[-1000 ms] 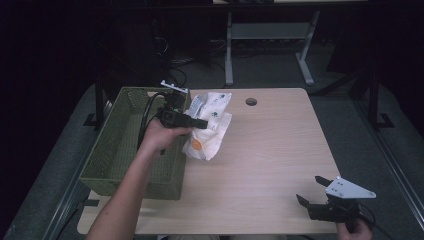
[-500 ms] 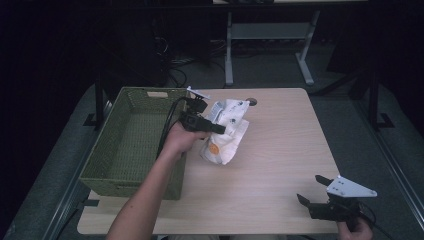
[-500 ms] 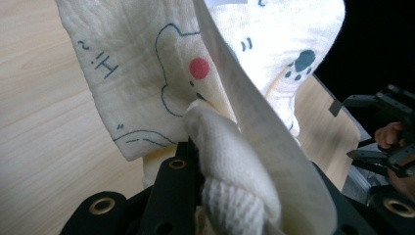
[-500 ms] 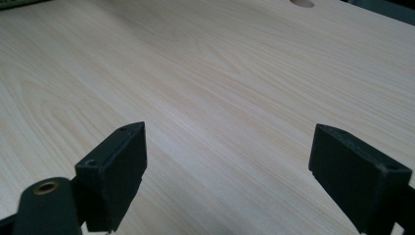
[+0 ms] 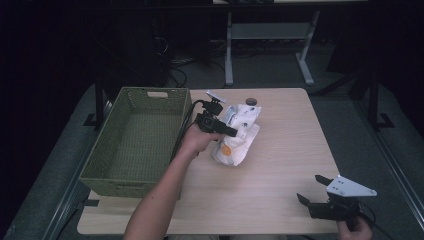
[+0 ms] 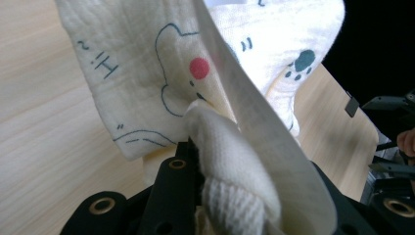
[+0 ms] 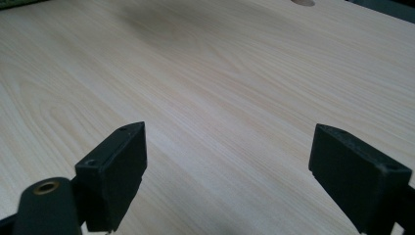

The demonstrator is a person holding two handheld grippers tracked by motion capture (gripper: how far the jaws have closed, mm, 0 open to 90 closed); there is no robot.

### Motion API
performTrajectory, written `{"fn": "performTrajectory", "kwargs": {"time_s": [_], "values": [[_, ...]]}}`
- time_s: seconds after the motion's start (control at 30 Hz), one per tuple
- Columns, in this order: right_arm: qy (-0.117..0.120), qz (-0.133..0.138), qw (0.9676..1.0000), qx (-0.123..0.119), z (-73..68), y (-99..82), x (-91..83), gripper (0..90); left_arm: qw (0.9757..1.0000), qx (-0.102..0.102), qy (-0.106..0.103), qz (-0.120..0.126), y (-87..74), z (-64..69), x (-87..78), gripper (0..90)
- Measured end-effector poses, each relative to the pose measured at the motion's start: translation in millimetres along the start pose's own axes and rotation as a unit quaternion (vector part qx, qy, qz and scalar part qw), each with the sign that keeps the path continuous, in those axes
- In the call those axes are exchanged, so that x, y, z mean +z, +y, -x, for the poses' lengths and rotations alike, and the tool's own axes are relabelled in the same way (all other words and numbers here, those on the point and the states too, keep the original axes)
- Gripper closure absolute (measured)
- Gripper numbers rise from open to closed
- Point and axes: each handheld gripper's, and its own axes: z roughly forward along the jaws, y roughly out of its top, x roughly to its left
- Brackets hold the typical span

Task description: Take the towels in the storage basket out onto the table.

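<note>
A cream cloth (image 5: 239, 134) printed with cartoon animals hangs crumpled over the middle of the wooden table (image 5: 280, 165). My left gripper (image 5: 227, 131) is shut on the cloth, just right of the green basket (image 5: 135, 145). In the left gripper view the cloth (image 6: 205, 78) bunches between the black jaws and drapes down in front of the camera. My right gripper (image 5: 312, 192) rests near the table's front right corner, open, with nothing between its fingertips (image 7: 115, 171); bare wood lies under it.
The green woven basket holds nothing and takes up the table's left side. A round cable hole (image 5: 251, 101) sits at the table's far edge. A desk frame (image 5: 270, 45) and cables stand on the dark floor beyond.
My left gripper has carried the cloth rightward and a little nearer, away from the basket's rim. The right gripper has stayed where it was.
</note>
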Motion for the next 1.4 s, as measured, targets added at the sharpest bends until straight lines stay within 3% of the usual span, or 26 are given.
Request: {"fn": "performTrajectory", "kwargs": {"time_s": [0.5, 0.93, 1.17, 1.27, 1.4], "values": [[0.001, 0.0, 1.0, -0.001, 1.1, -0.4, -0.6, 13.9, 0.9997, -0.013, 0.006, -0.018, 1.8, -0.7, 40.0, 75.3], [0.003, 0.0, 1.0, -0.002, 1.3, -0.4, -0.6, 13.9, 0.9989, -0.007, 0.012, -0.044, 2.9, 5.9, 73.5, 73.9], [0.002, 0.001, 1.0, -0.002, 1.0, -0.5, -1.4, 13.9, 0.9979, -0.005, 0.029, -0.057, 0.5, 4.6, 85.9, 71.4], [0.002, 0.001, 1.0, -0.002, 0.7, -0.4, -1.2, 13.9, 0.9972, 0.003, 0.046, -0.06, 1.6, 4.9, 87.9, 66.2], [0.004, 0.0, 1.0, -0.004, -0.8, 0.3, -0.4, 13.9, 0.998, -0.004, 0.053, -0.035, 2.8, 6.6, 84.4, 54.1]]}}
